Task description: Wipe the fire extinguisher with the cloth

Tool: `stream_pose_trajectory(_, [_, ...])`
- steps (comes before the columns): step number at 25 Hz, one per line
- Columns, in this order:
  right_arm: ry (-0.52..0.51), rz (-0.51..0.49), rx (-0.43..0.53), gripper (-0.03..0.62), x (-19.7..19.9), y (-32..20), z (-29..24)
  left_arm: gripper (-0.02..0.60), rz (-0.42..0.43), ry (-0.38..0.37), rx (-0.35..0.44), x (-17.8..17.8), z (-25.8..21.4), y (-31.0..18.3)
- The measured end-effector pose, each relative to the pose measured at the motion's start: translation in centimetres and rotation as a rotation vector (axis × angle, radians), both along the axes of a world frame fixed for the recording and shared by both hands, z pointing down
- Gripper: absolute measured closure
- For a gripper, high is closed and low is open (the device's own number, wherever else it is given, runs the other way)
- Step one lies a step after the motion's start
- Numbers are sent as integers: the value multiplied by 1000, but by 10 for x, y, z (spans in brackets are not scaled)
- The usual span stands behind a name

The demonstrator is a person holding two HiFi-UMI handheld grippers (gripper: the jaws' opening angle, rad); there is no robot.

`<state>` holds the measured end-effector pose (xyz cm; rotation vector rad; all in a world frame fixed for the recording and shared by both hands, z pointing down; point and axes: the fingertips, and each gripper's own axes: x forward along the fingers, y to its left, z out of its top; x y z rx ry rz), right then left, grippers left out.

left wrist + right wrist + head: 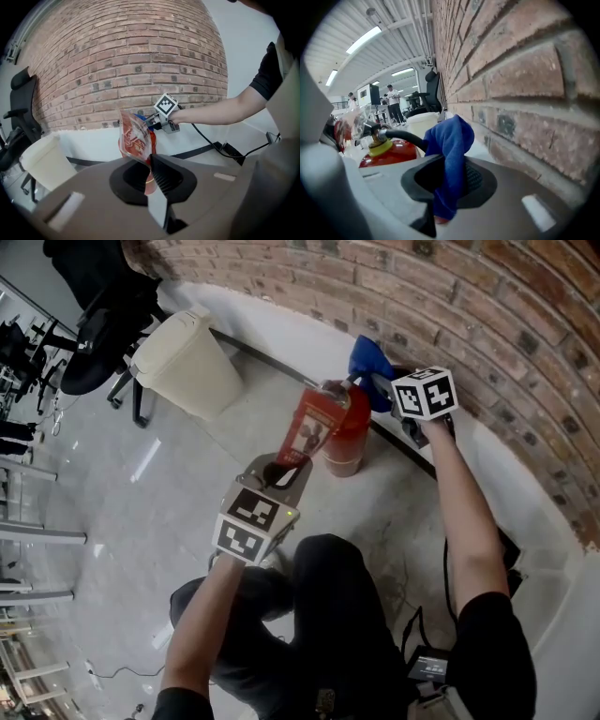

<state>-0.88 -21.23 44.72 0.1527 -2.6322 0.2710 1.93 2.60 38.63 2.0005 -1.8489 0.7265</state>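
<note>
A red fire extinguisher stands on the floor by the brick wall; its black hose and yellow collar show in the right gripper view. A red printed tag in clear plastic hangs from its top, and my left gripper is shut on the tag's lower edge. My right gripper is behind the extinguisher's head, close to the wall, shut on a blue cloth that bunches up above the jaws.
A cream lidded bin stands to the left along the wall. A black cable runs along the white skirting. A black office chair is at the far left. The brick wall is very near the right gripper.
</note>
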Motion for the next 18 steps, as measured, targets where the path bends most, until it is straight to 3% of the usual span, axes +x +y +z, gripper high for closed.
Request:
stream_pose_trajectory(6, [60,39,-66,522,14,7,54,566,-22,-4,3,3,6,-2])
stream_pose_trajectory(10, [6,41,-91,522,27,19,57,565,-38,8,7,8,11,-5])
stream_pose_trajectory(14, [-93,3,-26,522,41,36,17,557,-42,12,-4,14,20,-10])
stream_pose_trajectory(18, [-103,-153,112,522,41,68,-31,537,-55,2,-24,18,29,-10])
